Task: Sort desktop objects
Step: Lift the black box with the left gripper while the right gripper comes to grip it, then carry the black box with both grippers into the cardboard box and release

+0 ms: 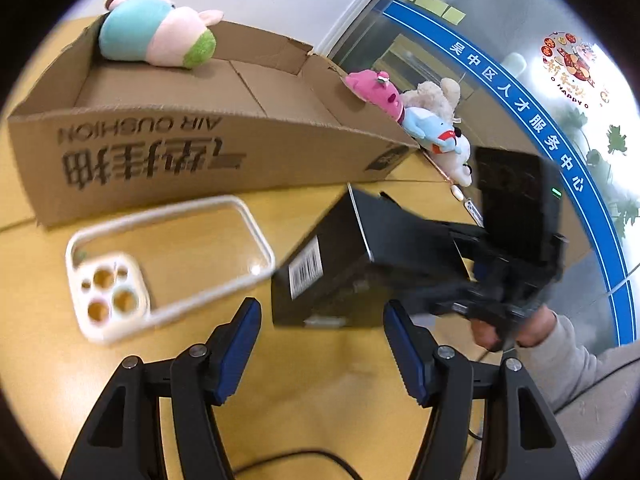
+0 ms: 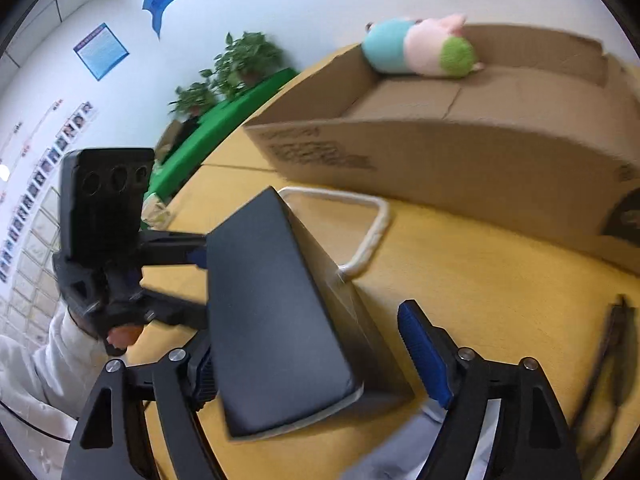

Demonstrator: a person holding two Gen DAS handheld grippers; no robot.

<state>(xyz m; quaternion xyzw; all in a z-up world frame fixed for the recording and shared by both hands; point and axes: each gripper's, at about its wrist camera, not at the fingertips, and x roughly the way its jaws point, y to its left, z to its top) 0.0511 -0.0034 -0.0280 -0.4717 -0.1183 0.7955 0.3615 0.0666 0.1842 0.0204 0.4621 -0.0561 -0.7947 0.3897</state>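
Observation:
A black box [image 1: 340, 268] with a barcode label rests on the yellow table [image 1: 320, 380]. In the right wrist view the black box [image 2: 276, 320] sits between the fingers of my right gripper [image 2: 316, 352], whose jaws stand wide apart around it. My left gripper [image 1: 322, 348] is open and empty, just in front of the box. A clear phone case [image 1: 168, 264] with a white rim lies left of the box; it also shows in the right wrist view [image 2: 372, 232]. An open cardboard box [image 1: 200, 128] stands behind, holding a blue-pink plush toy [image 1: 156, 32].
Several small plush toys [image 1: 420, 120] lie by the cardboard box's right end. A cable [image 1: 300, 456] runs along the table's near edge. A dark object [image 2: 616, 344] lies at the right in the right wrist view. A glass wall stands to the right.

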